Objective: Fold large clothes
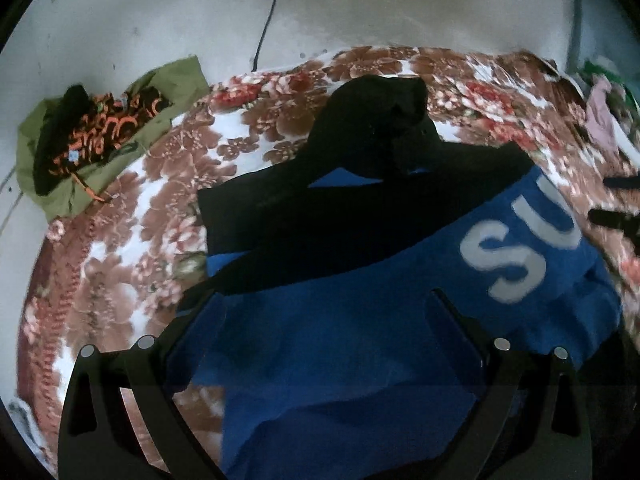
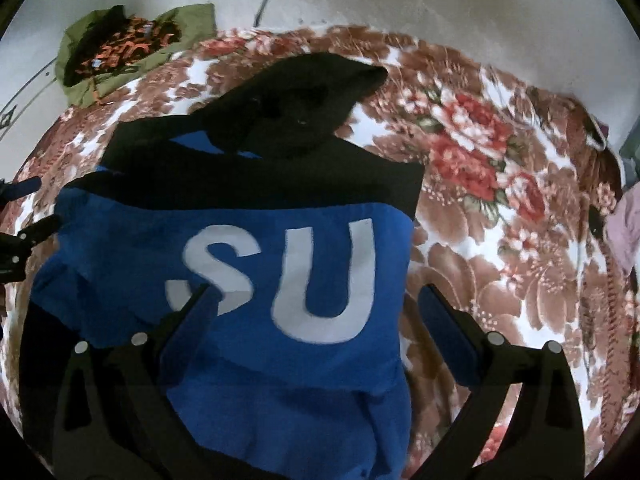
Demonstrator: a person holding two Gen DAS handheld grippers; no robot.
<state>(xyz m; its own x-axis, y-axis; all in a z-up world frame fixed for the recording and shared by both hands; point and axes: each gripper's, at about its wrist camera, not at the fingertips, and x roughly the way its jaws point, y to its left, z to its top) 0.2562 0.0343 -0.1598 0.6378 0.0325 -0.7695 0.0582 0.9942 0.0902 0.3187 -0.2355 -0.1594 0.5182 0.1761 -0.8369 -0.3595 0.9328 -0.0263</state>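
On the floral bedspread (image 2: 500,240), the blue hoodie (image 2: 280,360) hides its lower hem; both left gripper (image 1: 320,300) and right gripper (image 2: 316,292) gape released, green clothes (image 1: 100,132) lying well apart

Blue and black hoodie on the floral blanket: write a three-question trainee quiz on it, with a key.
1. True or false: both the left gripper and the right gripper are open above the hoodie.
2. Which white letters show on the hoodie's blue panel?
3. The green garment lies: A) on the hoodie, B) apart from it at the far left edge of the floral blanket, C) in a gripper.

Key: 1 true; 2 S and U; 3 B.
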